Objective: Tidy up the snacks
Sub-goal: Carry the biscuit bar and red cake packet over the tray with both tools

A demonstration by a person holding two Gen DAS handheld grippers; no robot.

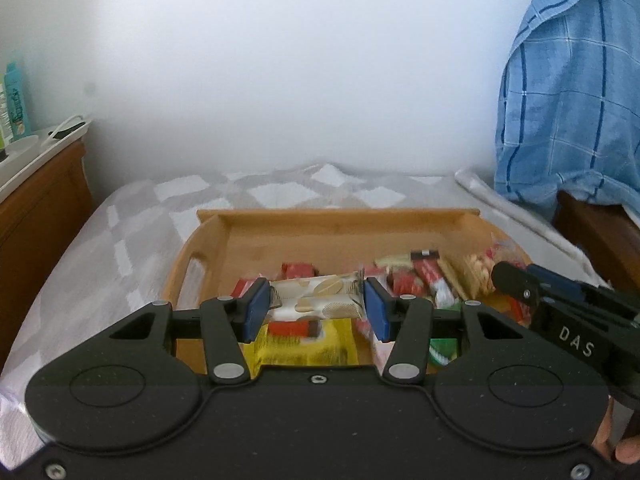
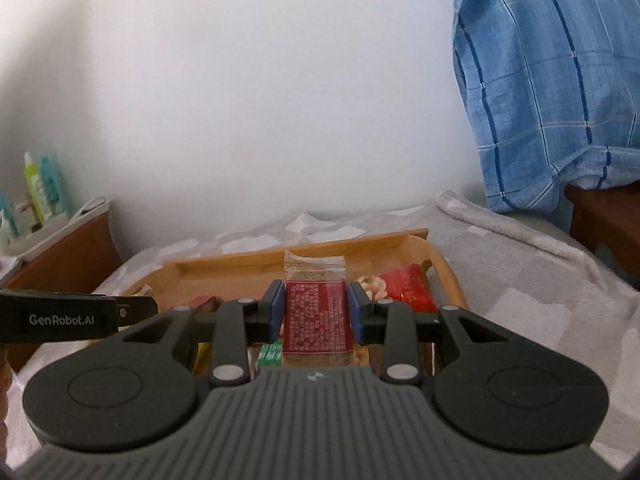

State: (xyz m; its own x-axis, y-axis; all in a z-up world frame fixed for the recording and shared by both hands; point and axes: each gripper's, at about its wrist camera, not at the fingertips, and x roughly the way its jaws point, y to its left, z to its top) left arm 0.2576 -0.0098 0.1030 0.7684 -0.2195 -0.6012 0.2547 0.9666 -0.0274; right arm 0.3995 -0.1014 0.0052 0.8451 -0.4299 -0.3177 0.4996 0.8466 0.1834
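Clamping a clear-wrapped biscuit packet [image 1: 318, 298] crosswise by its two ends, the left gripper [image 1: 316, 306] stood about half open, its blue pads [image 1: 256, 310] pressed against the wrapper just above the snacks. Beneath it lay a yellow packet [image 1: 304, 346], with red bars [image 1: 404, 282] and a green packet [image 1: 442, 350] to its right, all inside the wooden tray [image 1: 340, 224] on the checked blanket [image 1: 120, 236]. The right gripper [image 2: 315, 312] was narrowed onto a cereal bar [image 2: 316, 316] held lengthwise; its dark red label carried fine white print too small to read. Beyond its right finger sat a red packet [image 2: 408, 288] against the tray's right side. Each tool showed in the other's view: "DAS" read on the right one, "GenRobot.AI" on the left. Farther off hung a blue checked shirt [image 2: 552, 80].
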